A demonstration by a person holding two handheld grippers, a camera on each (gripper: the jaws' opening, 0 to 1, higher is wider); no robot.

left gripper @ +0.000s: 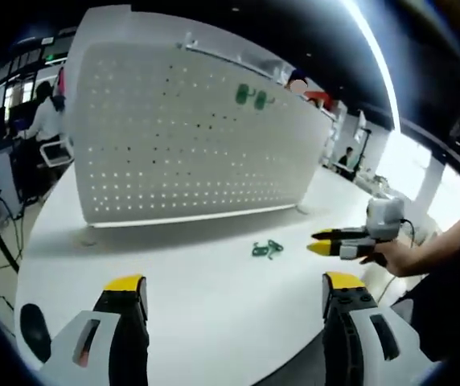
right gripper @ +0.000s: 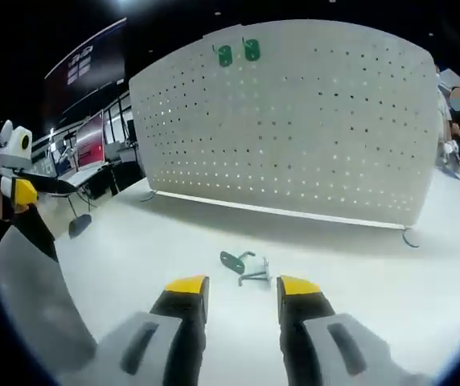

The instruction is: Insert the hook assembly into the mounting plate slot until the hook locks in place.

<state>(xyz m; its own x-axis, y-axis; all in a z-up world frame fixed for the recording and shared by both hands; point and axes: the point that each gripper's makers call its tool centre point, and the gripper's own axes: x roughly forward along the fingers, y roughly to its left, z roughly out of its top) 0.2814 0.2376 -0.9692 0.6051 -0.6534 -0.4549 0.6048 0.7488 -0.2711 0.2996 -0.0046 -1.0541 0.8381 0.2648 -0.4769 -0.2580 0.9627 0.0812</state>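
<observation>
A white perforated mounting plate (left gripper: 190,137) stands upright across the far side of the white table (left gripper: 198,314), and it also faces me in the right gripper view (right gripper: 310,129). Two green hooks (left gripper: 251,97) hang near its top edge (right gripper: 238,53). A loose hook assembly (right gripper: 244,266), green plate with grey wire, lies on the table just beyond my right gripper (right gripper: 242,285), which is open and holds nothing. In the left gripper view the same hook assembly (left gripper: 267,250) lies mid-table, left of the right gripper (left gripper: 320,242). My left gripper (left gripper: 234,283) is wide open and empty.
A person (left gripper: 47,112) sits at a desk beyond the table's left end. Screens and desks (right gripper: 89,145) stand left of the plate. A dark round object (left gripper: 33,328) rests near the table's left edge. The left gripper (right gripper: 22,191) shows at the far left.
</observation>
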